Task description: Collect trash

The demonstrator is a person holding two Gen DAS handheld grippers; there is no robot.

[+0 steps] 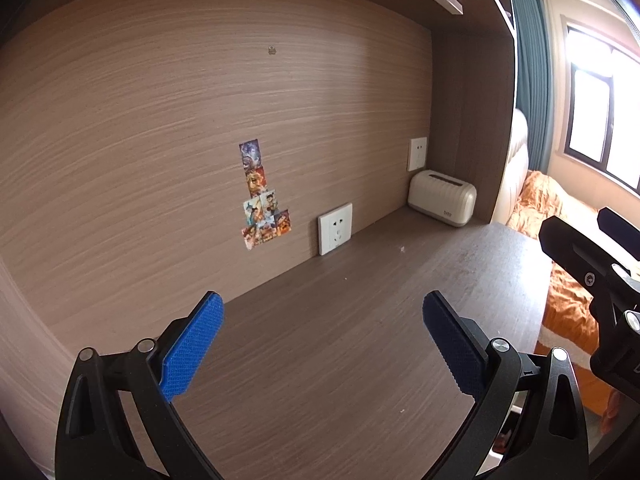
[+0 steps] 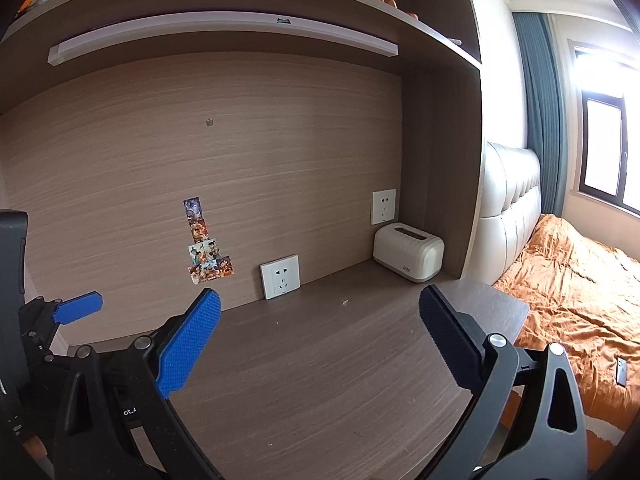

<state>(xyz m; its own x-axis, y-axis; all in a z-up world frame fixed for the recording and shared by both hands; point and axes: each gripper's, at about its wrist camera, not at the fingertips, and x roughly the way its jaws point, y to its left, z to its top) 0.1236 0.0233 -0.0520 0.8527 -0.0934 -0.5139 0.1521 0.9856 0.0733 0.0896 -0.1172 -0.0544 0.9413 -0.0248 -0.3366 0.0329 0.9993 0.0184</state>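
Observation:
My left gripper (image 1: 322,312) hangs open over the dark wooden desk (image 1: 340,340), with nothing between its blue pads. My right gripper (image 2: 320,312) is open too, above the same desk (image 2: 320,360), and holds nothing. A tiny white scrap (image 1: 401,247) lies on the desk near the back wall; the right wrist view shows the scrap (image 2: 345,302) ahead of the fingers. A cream lidded desktop bin (image 1: 442,197) stands in the back right corner, and the bin (image 2: 409,251) shows in the right view as well. The left gripper's blue fingertip (image 2: 78,309) shows at the left edge of the right view.
Two wall sockets (image 1: 335,228) (image 1: 417,153) and a cluster of stickers (image 1: 262,200) sit on the back panel. A shelf with a light bar (image 2: 224,34) overhangs the desk. To the right lie a bed with an orange cover (image 2: 580,300) and a window (image 2: 608,152).

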